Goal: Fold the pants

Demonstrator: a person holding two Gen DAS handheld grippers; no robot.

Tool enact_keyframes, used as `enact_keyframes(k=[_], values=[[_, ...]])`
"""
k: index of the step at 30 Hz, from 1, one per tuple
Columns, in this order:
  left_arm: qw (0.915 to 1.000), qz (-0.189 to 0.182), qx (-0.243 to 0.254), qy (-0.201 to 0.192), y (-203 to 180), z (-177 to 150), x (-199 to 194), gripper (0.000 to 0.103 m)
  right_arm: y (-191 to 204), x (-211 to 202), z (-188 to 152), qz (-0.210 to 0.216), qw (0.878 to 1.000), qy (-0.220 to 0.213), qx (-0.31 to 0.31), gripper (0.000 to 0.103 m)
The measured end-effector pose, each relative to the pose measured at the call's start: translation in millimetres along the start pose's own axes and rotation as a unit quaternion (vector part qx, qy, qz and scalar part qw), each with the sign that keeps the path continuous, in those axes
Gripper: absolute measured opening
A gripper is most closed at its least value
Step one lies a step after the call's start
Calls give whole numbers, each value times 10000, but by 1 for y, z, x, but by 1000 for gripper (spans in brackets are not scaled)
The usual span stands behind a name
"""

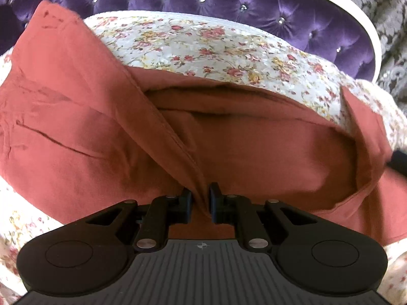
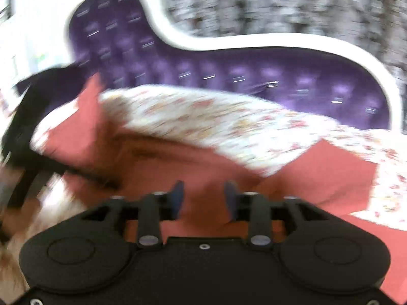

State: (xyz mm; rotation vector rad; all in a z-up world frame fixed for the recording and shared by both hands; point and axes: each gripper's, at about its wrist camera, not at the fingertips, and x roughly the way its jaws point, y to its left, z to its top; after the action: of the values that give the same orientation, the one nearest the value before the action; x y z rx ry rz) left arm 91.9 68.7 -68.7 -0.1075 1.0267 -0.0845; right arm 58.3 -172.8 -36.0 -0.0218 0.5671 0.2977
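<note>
Two tools work over one pair of rust-red pants (image 1: 76, 117) spread on a bed with a floral sheet (image 1: 203, 43), in front of a tufted purple headboard (image 1: 229, 2) with a white frame. The left tool (image 1: 199, 200) has its jaws nearly together and pinches a ridge of the red cloth along a stitched seam, so that a fold of fabric rises from the pinch and runs up and to the left. Beyond that fold the cloth sags into a shallow trough, and a narrow strip of it stands up at the far right edge. In the right wrist view, badly blurred, the right tool (image 2: 203, 198) has its jaws spread wide with red fabric behind the gap; the pads press on nothing. The pants (image 2: 292, 172) there lie across the sheet (image 2: 203, 117), with the headboard (image 2: 229, 76) behind. At the left edge of that view a dark shape crosses the cloth, too smeared to make out
</note>
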Motion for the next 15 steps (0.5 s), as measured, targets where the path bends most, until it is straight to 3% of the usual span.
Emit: enact_keyframes(k=[5, 10, 15], values=[[9997, 164, 166, -92, -7, -7, 0, 15, -43, 68, 36, -1002, 9916, 487, 661, 56], [10000, 25, 61, -75, -1, -6, 1, 15, -55, 135, 56, -1547, 9789, 1020, 867, 56], [9999, -121, -120, -1, 5, -3, 2, 15, -65, 175, 58, -2062, 9602, 1712, 790, 51]])
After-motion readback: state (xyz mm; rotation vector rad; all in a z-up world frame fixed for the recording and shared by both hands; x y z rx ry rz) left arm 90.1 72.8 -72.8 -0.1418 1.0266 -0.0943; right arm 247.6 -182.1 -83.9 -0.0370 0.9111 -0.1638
